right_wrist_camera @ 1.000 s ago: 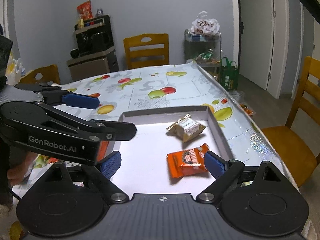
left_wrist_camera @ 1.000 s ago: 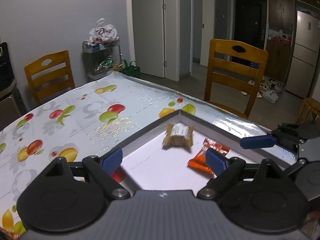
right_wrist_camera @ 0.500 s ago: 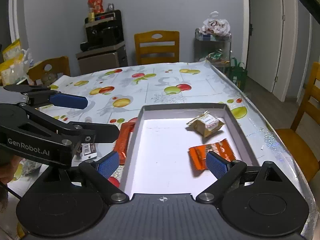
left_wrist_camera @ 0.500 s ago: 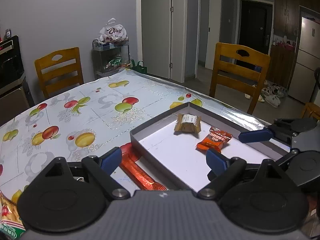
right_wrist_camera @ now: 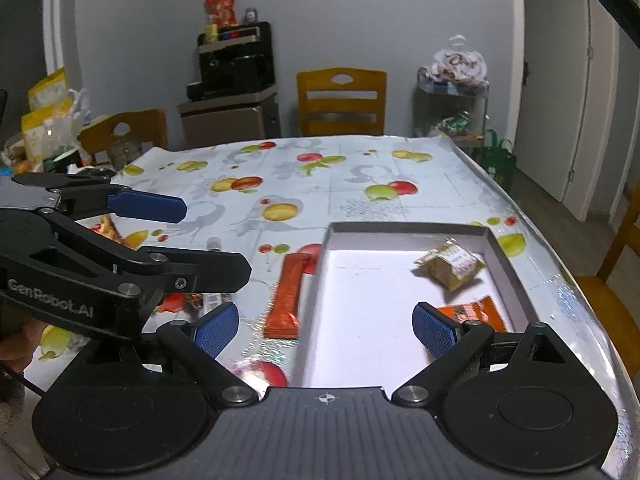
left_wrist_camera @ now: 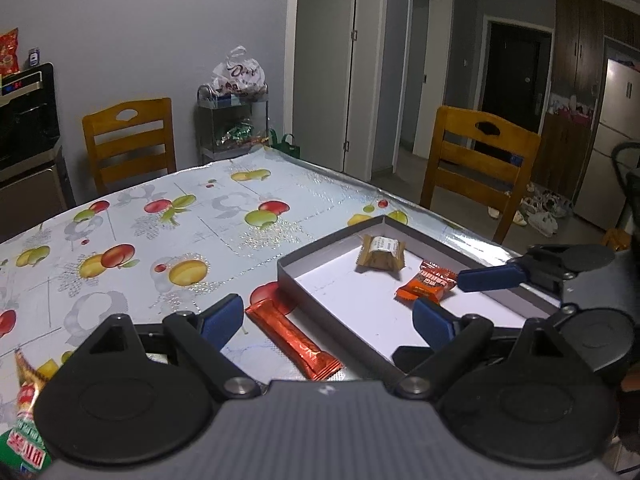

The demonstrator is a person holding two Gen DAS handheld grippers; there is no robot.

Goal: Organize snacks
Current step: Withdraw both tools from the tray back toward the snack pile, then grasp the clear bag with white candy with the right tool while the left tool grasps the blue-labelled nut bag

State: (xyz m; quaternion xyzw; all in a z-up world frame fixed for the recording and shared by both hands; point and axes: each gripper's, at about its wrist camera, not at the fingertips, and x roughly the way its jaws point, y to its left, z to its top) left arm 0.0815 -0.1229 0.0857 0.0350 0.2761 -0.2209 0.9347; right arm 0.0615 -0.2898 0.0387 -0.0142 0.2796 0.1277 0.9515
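A shallow grey box (left_wrist_camera: 332,240) with a white floor lies on the fruit-print tablecloth. Inside it are a gold-brown wrapped snack (left_wrist_camera: 382,254) and a small orange packet (left_wrist_camera: 428,282). A long orange-red bar (left_wrist_camera: 294,338) lies on the cloth just left of the box. My left gripper (left_wrist_camera: 328,320) hangs open over the bar and the box's near corner, holding nothing. The right wrist view shows the same box (right_wrist_camera: 404,228), gold snack (right_wrist_camera: 450,264), orange packet (right_wrist_camera: 476,314) and bar (right_wrist_camera: 288,294). My right gripper (right_wrist_camera: 326,328) is open and empty above the box's near left wall.
A green and red snack bag (left_wrist_camera: 24,420) lies at the near left. A small tube (right_wrist_camera: 214,246) and loose sweets (right_wrist_camera: 188,300) lie left of the bar. Wooden chairs (left_wrist_camera: 476,160) stand around the table, whose right edge (right_wrist_camera: 560,276) runs close to the box.
Both grippers have drawn back from the box and risen a little. The long orange-red bar has come into view left of the box. The snacks in the box have not moved.
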